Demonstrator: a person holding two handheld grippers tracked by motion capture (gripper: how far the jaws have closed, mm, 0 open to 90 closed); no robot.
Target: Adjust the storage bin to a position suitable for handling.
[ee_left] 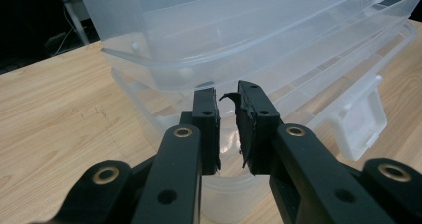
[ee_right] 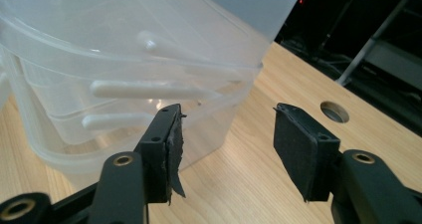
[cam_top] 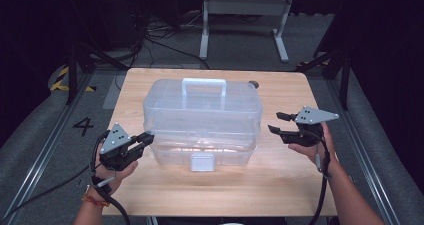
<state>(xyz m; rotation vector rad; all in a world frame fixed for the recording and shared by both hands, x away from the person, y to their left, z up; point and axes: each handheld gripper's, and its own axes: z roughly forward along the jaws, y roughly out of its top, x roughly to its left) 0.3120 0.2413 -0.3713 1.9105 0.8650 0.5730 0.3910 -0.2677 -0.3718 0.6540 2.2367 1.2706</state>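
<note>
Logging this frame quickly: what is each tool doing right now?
Left tool: shut, nothing between its pads, at the clear plastic storage box.
Right tool: open, holding nothing, beside the box.

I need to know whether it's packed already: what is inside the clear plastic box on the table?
Through the clear plastic box only its own stacked trays and divider ribs show, with no contents that I can make out. Glare and the frosted walls hide the bottom layer and the far corners.

1. The left claw (cam_top: 142, 141) and the right claw (cam_top: 278, 123) are black.
2. Each has a grey three-cornered plate on top.
3. Round brass rings sit in the arms.
4. Black cables trail back.
5. An orange band (cam_top: 95, 200) circles the left wrist.
</note>
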